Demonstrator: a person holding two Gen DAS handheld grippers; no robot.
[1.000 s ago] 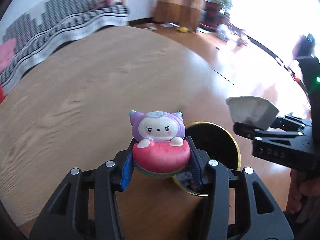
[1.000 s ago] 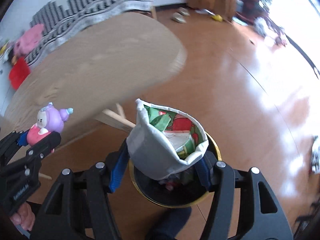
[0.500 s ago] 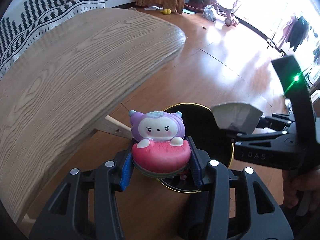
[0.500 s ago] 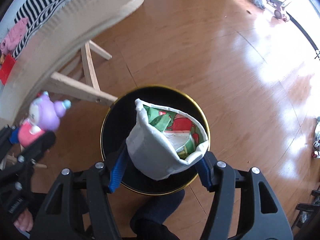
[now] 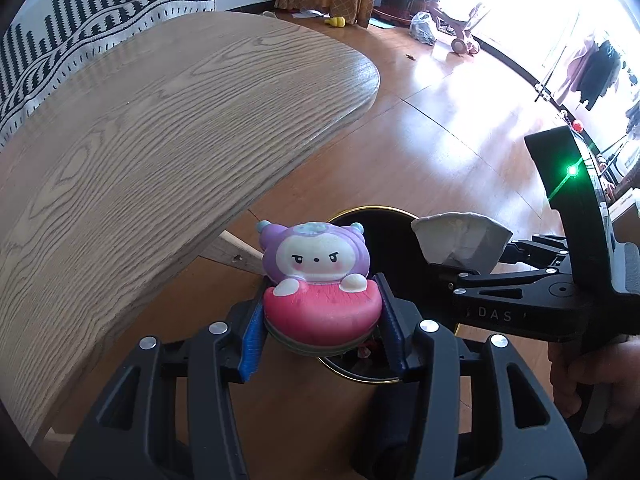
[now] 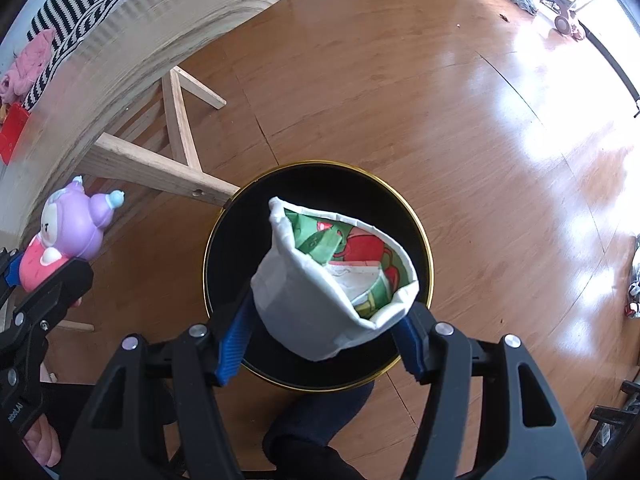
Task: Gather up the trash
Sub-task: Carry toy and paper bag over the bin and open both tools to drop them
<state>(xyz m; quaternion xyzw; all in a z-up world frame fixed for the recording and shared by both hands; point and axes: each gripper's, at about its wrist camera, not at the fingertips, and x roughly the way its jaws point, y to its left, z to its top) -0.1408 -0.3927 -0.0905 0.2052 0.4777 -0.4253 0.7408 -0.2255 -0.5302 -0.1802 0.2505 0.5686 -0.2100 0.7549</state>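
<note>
Left gripper [image 5: 322, 328]: we've got its blue pads clamped on both sides of the squishy toy [image 5: 318, 276], a purple-headed figure with a frowning white face on a pink base.
Toy position: we see it held in the air at the near rim of the bin, beside the table edge; from the right wrist view it sits off to the left [image 6: 66, 238], outside the bin's rim.
Right gripper [image 6: 320, 332]: its blue pads squeeze the crumpled paper cup [image 6: 320, 296], white outside, green and red print inside.
Cup position: we have it directly over the bin's dark opening, mouth tilted up and to the right.
Bin [image 6: 424, 240]: round, black inside, gold rim, standing on the wooden floor just beside the table leg [image 6: 176, 120]; something small lies at its bottom, too dim for us to identify.
Writing: we read "DAS" [image 5: 494, 314] in pale letters on the right gripper's side; a green light [image 5: 573, 169] glows on its upright housing.
Table [image 5: 160, 128]: pale wood grain, rounded edge.
</note>
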